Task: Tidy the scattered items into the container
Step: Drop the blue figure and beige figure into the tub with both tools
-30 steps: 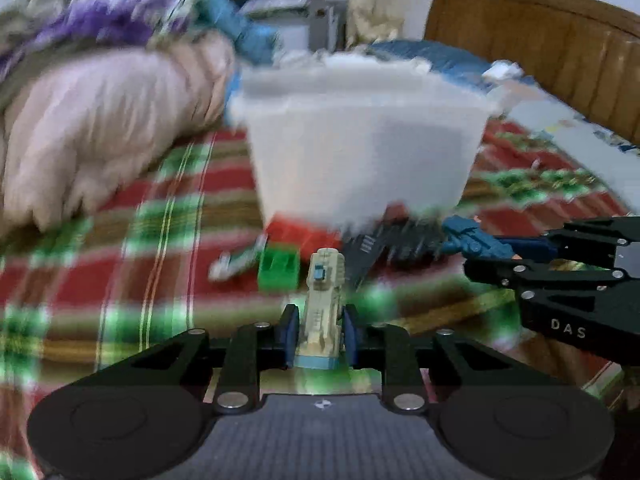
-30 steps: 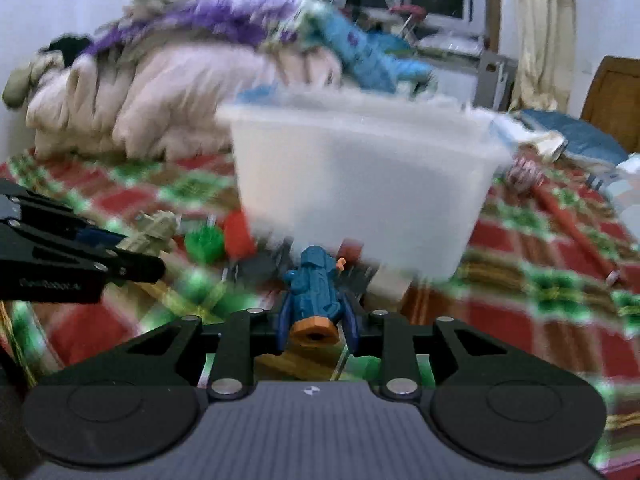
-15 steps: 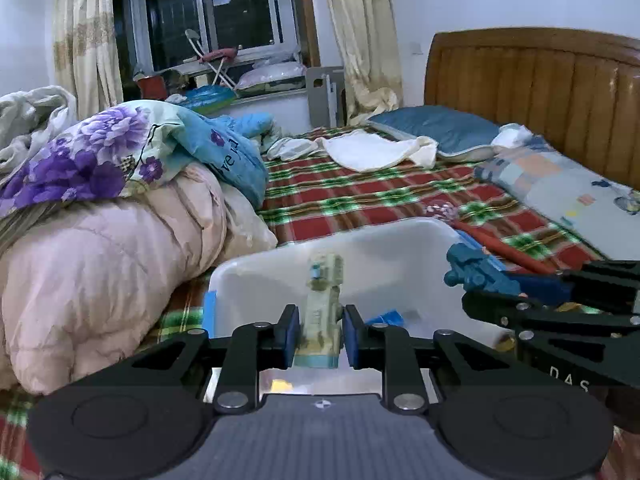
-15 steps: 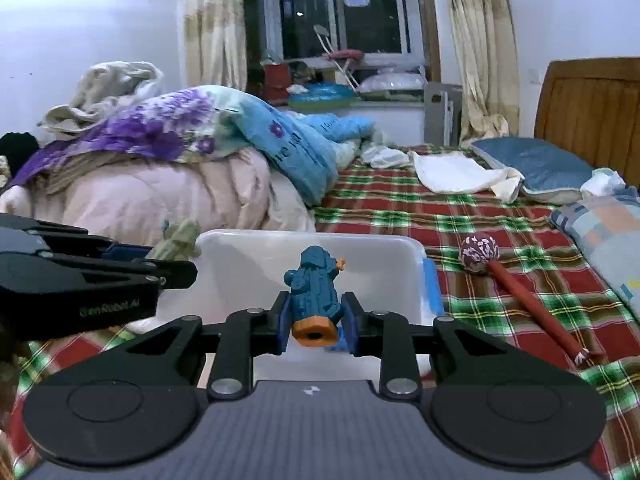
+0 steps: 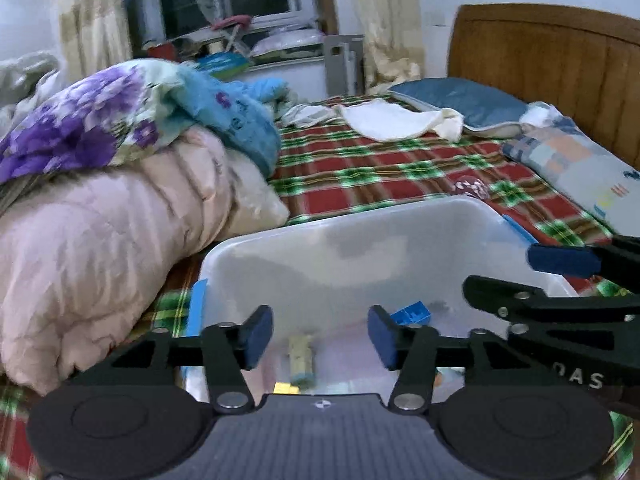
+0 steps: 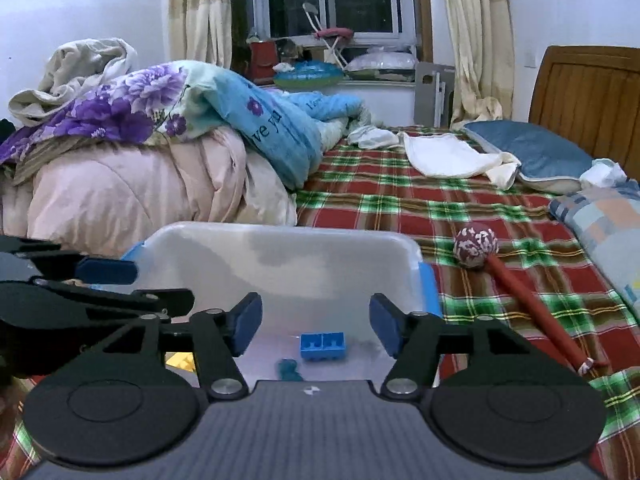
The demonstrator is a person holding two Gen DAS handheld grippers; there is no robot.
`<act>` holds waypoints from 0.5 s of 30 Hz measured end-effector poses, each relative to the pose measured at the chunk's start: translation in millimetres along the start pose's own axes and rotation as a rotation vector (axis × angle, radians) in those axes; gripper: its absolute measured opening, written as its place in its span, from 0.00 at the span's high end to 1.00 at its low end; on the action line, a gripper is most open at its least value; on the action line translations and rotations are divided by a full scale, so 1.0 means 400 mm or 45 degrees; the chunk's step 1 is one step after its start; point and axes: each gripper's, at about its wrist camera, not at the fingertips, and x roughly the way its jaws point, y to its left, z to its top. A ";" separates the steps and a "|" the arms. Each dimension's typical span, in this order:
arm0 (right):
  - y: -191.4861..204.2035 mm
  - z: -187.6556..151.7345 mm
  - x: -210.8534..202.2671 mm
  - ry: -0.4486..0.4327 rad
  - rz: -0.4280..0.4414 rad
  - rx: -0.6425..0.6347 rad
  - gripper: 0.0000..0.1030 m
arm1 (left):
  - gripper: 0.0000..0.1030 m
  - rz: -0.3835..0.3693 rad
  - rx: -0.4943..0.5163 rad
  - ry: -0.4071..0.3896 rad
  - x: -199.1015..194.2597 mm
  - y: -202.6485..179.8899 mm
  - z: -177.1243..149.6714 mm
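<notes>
Half a second before, each gripper pinched a toy; now the left gripper (image 5: 316, 336) and the right gripper (image 6: 314, 322) were both wide open and held nothing; the tan toy (image 5: 301, 364) and the little blue toy (image 6: 289, 370) had dropped into the white box (image 6: 280, 256), near a blue block (image 6: 322, 346); two more toys were tidied; a red stick (image 6: 532, 304) lay on the blanket (image 6: 400, 200).

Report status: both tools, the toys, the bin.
Left tool open, right tool open, both over the white bin. Beige toy and blue toy lie inside by a blue block. Nothing blocking.
</notes>
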 end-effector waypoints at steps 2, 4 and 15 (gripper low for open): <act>-0.010 0.003 -0.020 -0.002 0.007 0.035 0.13 | 0.33 0.040 -0.034 0.018 -0.019 0.007 0.003; -0.019 0.002 -0.049 -0.030 0.027 0.055 0.09 | 0.30 0.076 -0.039 0.017 -0.046 0.010 -0.002; 0.021 -0.148 -0.204 -0.096 0.105 -0.149 0.00 | 0.30 0.062 -0.039 -0.091 -0.185 0.007 -0.198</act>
